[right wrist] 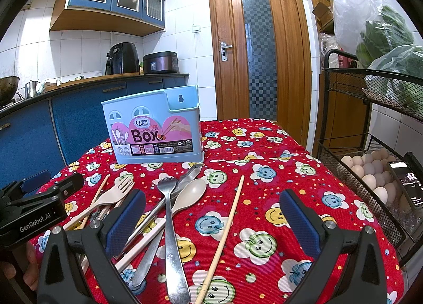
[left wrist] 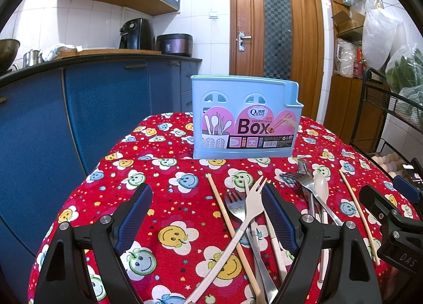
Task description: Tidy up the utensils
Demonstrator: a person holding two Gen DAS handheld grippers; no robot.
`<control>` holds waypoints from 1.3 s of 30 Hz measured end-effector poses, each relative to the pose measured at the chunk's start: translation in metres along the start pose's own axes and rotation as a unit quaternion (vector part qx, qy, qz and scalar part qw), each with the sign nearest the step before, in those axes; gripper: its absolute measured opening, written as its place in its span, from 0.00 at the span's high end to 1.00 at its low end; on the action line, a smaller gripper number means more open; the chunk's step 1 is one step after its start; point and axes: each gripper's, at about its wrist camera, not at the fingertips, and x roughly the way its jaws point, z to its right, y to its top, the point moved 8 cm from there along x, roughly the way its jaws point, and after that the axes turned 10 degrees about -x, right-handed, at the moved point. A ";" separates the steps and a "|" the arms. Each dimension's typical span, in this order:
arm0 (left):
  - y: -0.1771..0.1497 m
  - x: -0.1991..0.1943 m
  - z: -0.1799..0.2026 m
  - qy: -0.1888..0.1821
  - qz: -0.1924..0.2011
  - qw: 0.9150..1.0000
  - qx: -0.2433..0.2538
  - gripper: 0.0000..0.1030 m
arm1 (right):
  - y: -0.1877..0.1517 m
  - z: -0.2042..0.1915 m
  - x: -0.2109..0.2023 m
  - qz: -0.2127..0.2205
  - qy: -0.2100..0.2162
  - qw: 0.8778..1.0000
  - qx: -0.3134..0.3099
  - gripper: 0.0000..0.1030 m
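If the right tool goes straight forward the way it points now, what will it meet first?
Probably the single chopstick lying on the tablecloth between the open fingers of the right tool. Beyond it the cloth looks free; the blue chopsticks box stands off to the left. Depth is uncertain.

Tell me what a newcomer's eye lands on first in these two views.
First the red smiley-face tablecloth covering the table. At its far end stands the light blue chopsticks box, upright with its pink label facing the cameras. In front of it, near both open hand-held grippers, lies a loose heap of utensils.

Black tongs (left wrist: 206,214) — blue ribbed pads (left wrist: 134,214), silver screws (left wrist: 105,219)
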 end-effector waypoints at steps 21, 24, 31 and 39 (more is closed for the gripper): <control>0.000 0.001 0.000 0.000 -0.001 1.000 -0.001 0.17 | -0.001 0.000 0.001 0.000 0.000 1.000 0.000 0.00; 0.001 -0.003 -0.003 -0.001 -0.001 1.000 -0.001 0.17 | -0.001 0.000 0.001 -0.001 0.000 1.000 0.000 0.00; 0.002 -0.004 -0.003 0.000 0.000 1.000 0.001 0.17 | -0.002 0.003 0.001 -0.001 0.008 1.000 0.009 0.00; 0.014 -0.008 -0.008 -0.005 -0.008 1.000 0.000 0.17 | 0.004 0.012 0.012 -0.050 0.036 0.998 0.020 0.00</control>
